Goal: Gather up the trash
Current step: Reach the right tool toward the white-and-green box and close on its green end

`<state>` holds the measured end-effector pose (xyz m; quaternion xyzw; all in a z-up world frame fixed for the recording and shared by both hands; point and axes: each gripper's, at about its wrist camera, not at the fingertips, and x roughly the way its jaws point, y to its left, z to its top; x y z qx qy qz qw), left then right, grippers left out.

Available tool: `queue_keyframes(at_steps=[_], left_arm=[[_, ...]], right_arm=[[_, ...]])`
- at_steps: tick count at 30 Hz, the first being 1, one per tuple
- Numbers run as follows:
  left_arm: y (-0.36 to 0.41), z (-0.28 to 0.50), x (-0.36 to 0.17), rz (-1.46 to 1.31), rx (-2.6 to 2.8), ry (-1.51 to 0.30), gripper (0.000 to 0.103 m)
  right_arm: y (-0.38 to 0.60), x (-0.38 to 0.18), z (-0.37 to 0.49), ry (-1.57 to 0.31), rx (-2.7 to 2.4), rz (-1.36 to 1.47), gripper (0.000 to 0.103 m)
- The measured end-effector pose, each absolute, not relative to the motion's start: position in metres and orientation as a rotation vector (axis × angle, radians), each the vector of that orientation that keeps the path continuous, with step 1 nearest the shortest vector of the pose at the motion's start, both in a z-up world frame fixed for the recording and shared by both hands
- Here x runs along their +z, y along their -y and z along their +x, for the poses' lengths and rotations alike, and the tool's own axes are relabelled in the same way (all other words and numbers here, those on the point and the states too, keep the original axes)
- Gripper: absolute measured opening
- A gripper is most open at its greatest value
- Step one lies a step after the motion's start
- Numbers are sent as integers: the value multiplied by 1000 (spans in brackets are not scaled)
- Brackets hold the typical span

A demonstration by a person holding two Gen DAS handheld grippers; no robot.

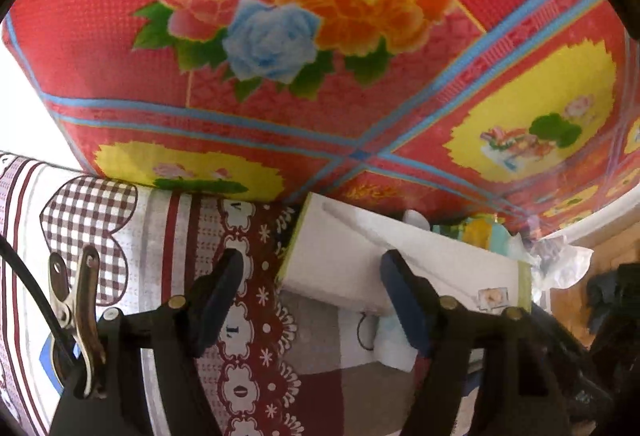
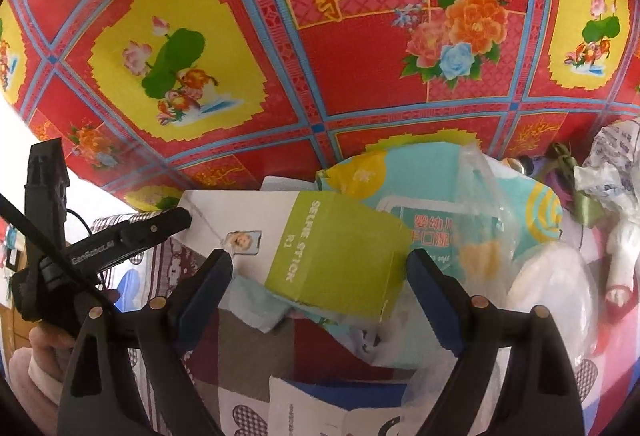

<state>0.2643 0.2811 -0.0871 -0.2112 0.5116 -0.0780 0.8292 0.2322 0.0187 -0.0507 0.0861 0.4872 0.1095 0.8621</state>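
Note:
A long white box [image 1: 352, 256] with a green end [image 2: 332, 256] printed SELFIE STICK lies on the patterned bedsheet among other litter. In the left wrist view my left gripper [image 1: 312, 296] is over the box's white end. Its jaws stand wide and are drawing in a little, and the pads are clear of the box. In the right wrist view my right gripper [image 2: 320, 272] is open, and the green end sits in the gap between the fingers without touching them. A teal and yellow wipes packet [image 2: 440, 220] lies behind the box under a clear plastic bag [image 2: 480, 188].
A red flowered mat [image 2: 360, 56] rises behind the pile. Crumpled white plastic [image 2: 608, 172] and a white domed lid [image 2: 552, 284] lie at the right. White and blue paper [image 2: 320, 408] is near the front. A hand [image 2: 40, 348] holds the left gripper at the left.

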Motion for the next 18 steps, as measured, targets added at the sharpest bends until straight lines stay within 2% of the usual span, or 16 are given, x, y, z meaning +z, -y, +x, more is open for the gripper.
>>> queue_keyframes(at_steps=[3,16,18], left_arm=[[-276,266,-85,-455,-218,-1091,66],[-259,239,-51,-335,-252,-1073,62],[-255,230,-43,-315,-257,-1060,61]], right_arm=[[-18,-53,237,-1028,232,183,90],[-9,-38,221,-972,203,192,82],[-5,-36,215,-961,197,204,77]])
